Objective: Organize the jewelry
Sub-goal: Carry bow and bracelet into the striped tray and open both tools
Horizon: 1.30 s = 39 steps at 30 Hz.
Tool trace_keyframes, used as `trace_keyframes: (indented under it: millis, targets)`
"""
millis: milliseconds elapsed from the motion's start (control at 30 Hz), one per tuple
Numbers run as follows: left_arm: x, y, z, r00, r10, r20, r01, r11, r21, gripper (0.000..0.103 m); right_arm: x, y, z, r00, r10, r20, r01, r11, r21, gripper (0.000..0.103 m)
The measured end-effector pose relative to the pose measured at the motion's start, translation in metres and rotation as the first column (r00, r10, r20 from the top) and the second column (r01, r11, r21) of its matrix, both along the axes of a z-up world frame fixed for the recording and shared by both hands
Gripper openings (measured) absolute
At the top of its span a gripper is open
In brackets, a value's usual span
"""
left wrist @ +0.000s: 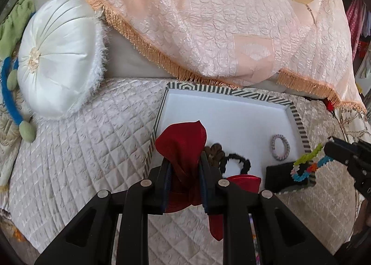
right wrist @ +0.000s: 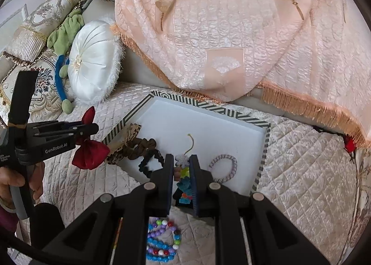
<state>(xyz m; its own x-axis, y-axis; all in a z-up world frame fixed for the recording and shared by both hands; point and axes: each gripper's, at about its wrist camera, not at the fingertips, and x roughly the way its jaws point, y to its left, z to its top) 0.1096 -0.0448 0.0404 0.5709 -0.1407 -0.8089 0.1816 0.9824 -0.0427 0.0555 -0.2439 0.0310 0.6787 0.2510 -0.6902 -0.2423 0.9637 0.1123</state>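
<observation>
My left gripper [left wrist: 184, 160] is shut on a red satin bow [left wrist: 182, 139], held just over the near-left corner of the striped-rim white tray [left wrist: 231, 93]; it shows from the side in the right wrist view [right wrist: 89, 129]. My right gripper [right wrist: 182, 163] is shut on a multicoloured fuzzy pipe-cleaner chain [right wrist: 184, 173] above the tray's near edge; the chain hangs from it in the left wrist view [left wrist: 308, 165]. In the tray lie a brown scrunchie [right wrist: 139, 145], a black scrunchie [left wrist: 236, 163] and a lilac coil hair tie [right wrist: 223, 168]. A coloured bead necklace [right wrist: 162, 241] lies on the quilt below my right gripper.
The tray [right wrist: 262, 123] sits on a quilted cream cover [left wrist: 81, 149]. A peach fringed throw [left wrist: 231, 21] hangs behind it. A round white cushion [left wrist: 58, 56] and a green-and-blue soft toy [left wrist: 11, 68] lie at the left. A black box [left wrist: 285, 177] sits at the tray's near-right corner.
</observation>
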Motion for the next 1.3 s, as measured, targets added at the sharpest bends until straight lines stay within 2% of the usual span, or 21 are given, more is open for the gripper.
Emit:
trace_keyframes:
  millis: [333,533,667,867,1133,1233,1300]
  targets:
    - [0.059,-0.011,-0.019,1.000,0.023,-0.020,-0.023,1.000,0.013,0.012,0.046,0.014,-0.009,0.999,0.023,-0.023,-0.023,1.000,0.015,0.013]
    - [0.093,-0.015,-0.047,0.998,0.044,-0.048,-0.043,0.999,0.012,0.012,0.077,0.024,-0.035,0.997,0.047,-0.067,-0.045,0.998,0.036,0.013]
    - [0.110,-0.017,-0.067,0.995,0.066,-0.076,-0.064,0.998,0.025,0.012,0.099,0.020,-0.059,0.995,0.020,-0.100,-0.019,1.000,0.009,0.013]
    - [0.126,-0.014,-0.089,0.989,0.103,-0.105,-0.100,0.994,0.037,0.012,0.128,-0.006,-0.089,0.988,-0.078,-0.135,0.073,0.997,-0.039,0.013]
    - [0.129,-0.016,-0.103,0.990,0.103,-0.101,-0.097,0.993,0.063,0.012,0.140,-0.018,-0.107,0.982,-0.115,-0.151,0.110,0.993,-0.040,0.014]
    - [0.129,-0.017,-0.104,0.990,0.101,-0.096,-0.094,0.993,0.068,0.018,0.141,-0.019,-0.110,0.980,-0.121,-0.157,0.115,0.992,-0.049,0.014]
    - [0.130,-0.016,-0.105,0.990,0.095,-0.099,-0.089,0.994,0.068,0.020,0.139,-0.017,-0.110,0.981,-0.125,-0.151,0.118,0.991,-0.055,0.020]
